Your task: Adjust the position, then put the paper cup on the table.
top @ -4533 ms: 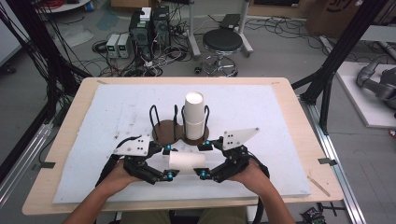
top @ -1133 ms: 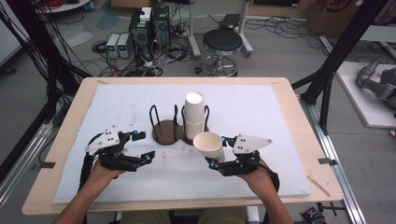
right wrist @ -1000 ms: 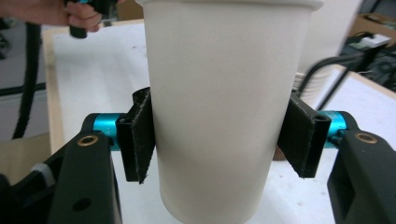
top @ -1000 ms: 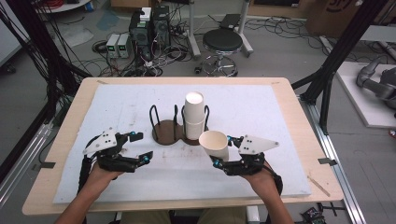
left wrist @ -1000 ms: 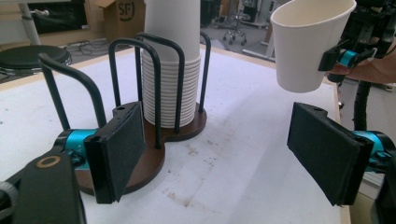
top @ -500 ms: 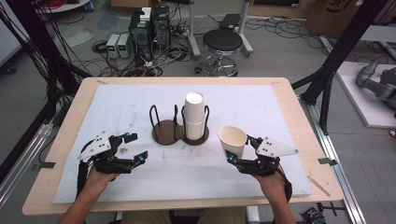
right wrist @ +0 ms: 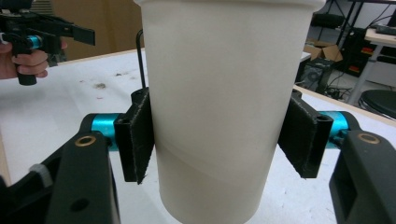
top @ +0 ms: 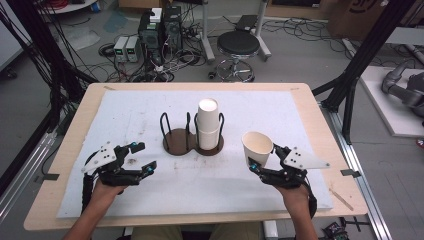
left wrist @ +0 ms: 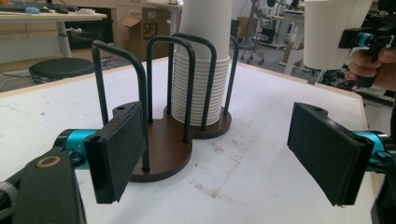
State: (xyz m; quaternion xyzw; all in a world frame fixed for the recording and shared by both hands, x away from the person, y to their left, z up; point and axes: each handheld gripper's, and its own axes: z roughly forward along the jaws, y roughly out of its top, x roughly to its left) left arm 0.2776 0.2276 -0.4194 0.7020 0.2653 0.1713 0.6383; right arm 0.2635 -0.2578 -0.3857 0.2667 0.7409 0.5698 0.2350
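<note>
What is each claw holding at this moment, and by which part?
The right claw grips a single white paper cup by its side wall, one jaw on each side, mouth up. The left claw is open and holds nothing.

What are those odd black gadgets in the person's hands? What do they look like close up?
Each hand holds a black-framed left gripper or right gripper with two flat rectangular black jaws faced in rough dark padding, mounted on bright turquoise metal cylinders. Small brass-ringed holes dot the frames. A pale grey three-cornered plate tops each one, and a black cable trails back along the forearm. The forearms are bare, with no sleeves visible.
</note>
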